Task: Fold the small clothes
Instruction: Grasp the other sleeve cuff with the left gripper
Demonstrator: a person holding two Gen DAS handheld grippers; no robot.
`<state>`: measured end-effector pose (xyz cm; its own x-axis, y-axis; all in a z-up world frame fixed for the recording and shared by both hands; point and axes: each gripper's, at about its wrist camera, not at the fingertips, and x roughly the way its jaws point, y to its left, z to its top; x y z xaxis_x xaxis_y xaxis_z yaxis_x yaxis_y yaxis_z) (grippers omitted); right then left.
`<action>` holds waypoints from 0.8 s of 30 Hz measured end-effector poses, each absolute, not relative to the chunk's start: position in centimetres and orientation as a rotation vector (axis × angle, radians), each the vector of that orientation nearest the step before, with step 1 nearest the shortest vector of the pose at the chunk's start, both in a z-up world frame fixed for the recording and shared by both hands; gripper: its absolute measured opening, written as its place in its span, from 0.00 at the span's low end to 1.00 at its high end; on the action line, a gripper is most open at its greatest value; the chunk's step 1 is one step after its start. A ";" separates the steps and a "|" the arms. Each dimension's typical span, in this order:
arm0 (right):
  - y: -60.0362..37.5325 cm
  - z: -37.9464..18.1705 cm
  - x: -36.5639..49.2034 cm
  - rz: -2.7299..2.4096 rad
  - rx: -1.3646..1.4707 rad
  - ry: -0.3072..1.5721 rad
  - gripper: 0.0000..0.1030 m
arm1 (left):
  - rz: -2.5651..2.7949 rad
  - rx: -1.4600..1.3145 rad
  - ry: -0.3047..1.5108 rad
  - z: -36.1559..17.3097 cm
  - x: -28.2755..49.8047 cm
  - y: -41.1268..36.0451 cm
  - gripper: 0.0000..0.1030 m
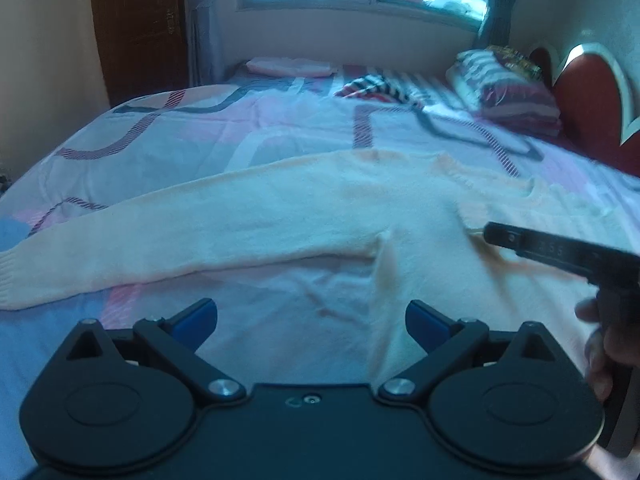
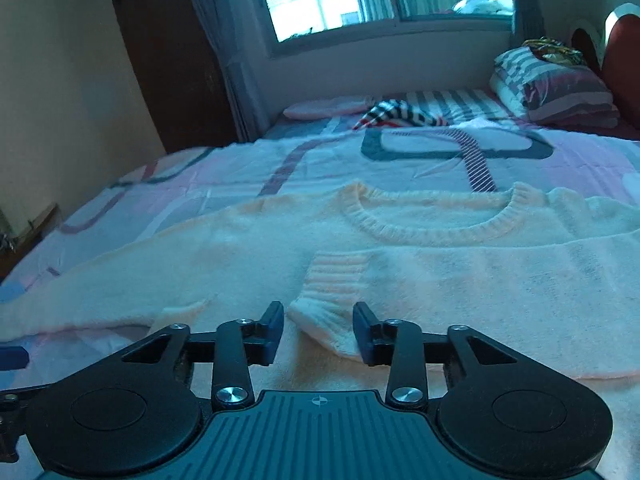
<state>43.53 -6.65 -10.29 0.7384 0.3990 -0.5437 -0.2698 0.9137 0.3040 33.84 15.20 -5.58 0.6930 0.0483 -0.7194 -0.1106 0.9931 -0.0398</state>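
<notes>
Across the bed (image 1: 280, 120), with its pink and grey patterned cover, a cream knitted sweater (image 1: 320, 208) lies flat, neckline toward the window and body toward the person. That spread-out lay looks deliberate: flat cloth gives clean fold lines. One long sleeve (image 1: 120, 240) stretches straight out to the side, not yet folded. The other sleeve (image 2: 500, 268) is laid across the chest, and its ribbed cuff (image 2: 332, 292) sits just ahead of the right gripper (image 2: 319, 330). Those fingers stand partly apart, the cuff's edge lying between them but no pad pressing it, so to my eye that's a let-go, sleeve placed where it belongs. Over the lower body of the sweater hangs the left gripper (image 1: 311, 322), fingers wide and holding nothing, likely ready for the outstretched sleeve.
</notes>
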 end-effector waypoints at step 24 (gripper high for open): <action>-27.0 -8.9 39.2 -0.115 0.287 0.698 0.36 | -0.164 -0.252 0.845 -10.4 45.3 5.0 0.03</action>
<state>39.16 -26.98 -8.95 0.7619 -0.0091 -0.6477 0.1998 0.9544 0.2217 45.28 4.97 -10.36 0.6540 -0.2426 -0.7166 0.0438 0.9577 -0.2844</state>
